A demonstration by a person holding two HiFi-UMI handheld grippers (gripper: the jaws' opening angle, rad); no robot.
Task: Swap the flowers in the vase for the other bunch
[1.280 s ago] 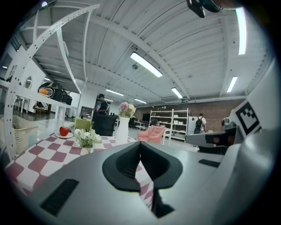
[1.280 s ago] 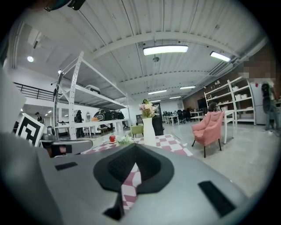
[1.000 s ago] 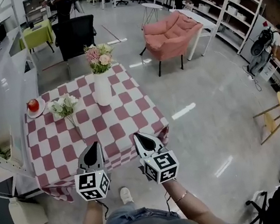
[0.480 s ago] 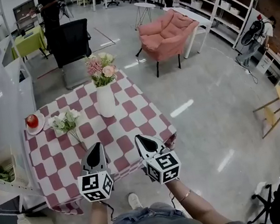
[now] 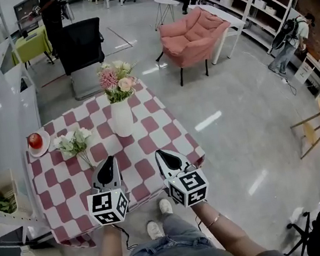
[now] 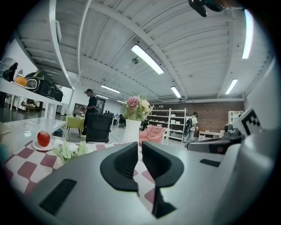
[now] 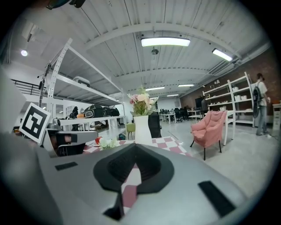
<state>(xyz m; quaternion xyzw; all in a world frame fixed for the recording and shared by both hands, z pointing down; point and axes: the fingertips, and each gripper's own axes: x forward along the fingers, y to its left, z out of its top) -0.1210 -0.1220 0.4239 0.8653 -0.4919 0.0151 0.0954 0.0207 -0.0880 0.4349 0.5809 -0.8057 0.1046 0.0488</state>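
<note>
The stems of the pink bunch (image 5: 116,80) are hidden inside the white vase (image 5: 122,117), which stands upright on the checked counter (image 5: 148,126). The white bunch (image 5: 72,141) lies flat on the counter to the left of the vase, apart from it; its thin stem is hard to follow on the cloth. Further left of the vase, an apple (image 5: 35,140) sits on a small plate (image 5: 40,149), partly cut off in the left gripper view. In both gripper views the gripper's own body covers the foot of the vase.

The left gripper (image 5: 110,159) and the right gripper (image 5: 159,153) hover on the near side of the vase, well apart from it. The left fingers (image 6: 125,165) stand almost together with only a thin slit, with nothing between them. The right fingers (image 7: 151,167) meet at the tips and are empty.

Compared with a second ago, the person has stepped closer: both grippers now reach over the near edge of the counter. The vase and both bunches have kept their places.
</note>
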